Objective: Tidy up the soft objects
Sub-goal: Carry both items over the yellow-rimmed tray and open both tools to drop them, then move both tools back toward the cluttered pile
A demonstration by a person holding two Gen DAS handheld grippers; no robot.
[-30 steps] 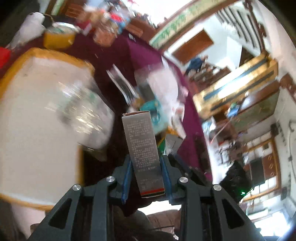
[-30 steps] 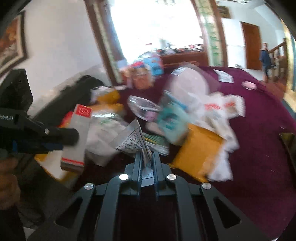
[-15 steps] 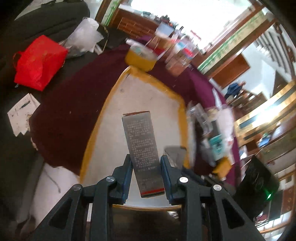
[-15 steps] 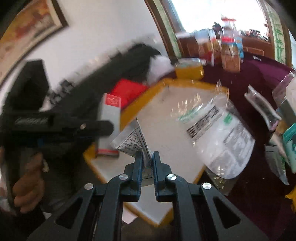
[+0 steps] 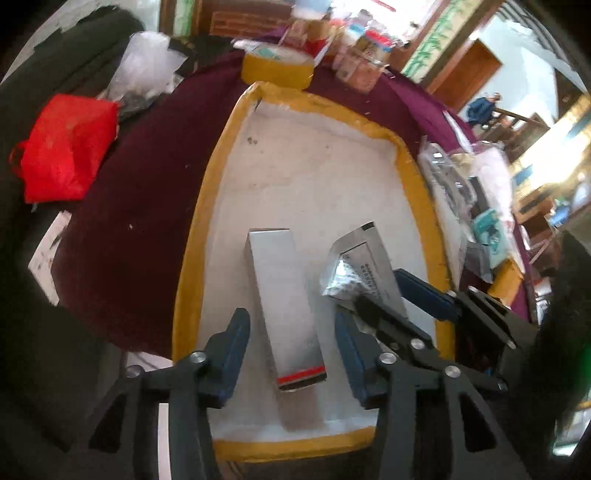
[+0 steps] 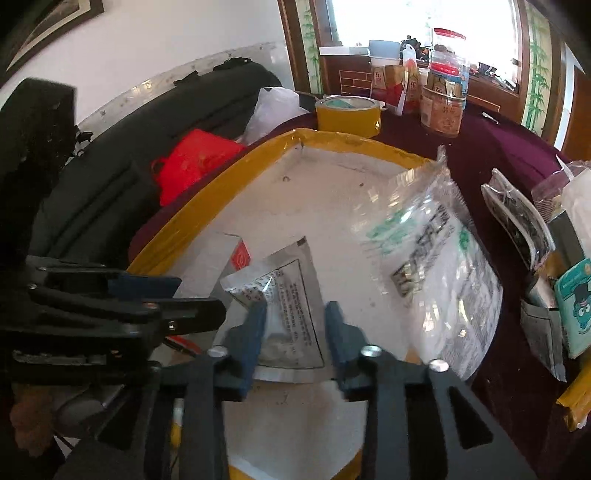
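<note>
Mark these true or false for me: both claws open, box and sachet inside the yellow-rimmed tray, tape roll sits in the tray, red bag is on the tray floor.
1. Both the left claw and right claw are open. True.
2. The silver box and foil sachet lie inside the tray. True.
3. The yellow tape roll sits in the tray. False: it stands beyond the far rim.
4. The red bag is on the tray floor. False: it lies off to the left.

Bright window (image 6: 424,22) glare, blown-out highlights, fisheye-warped dark edges, soft motion blur.
</note>
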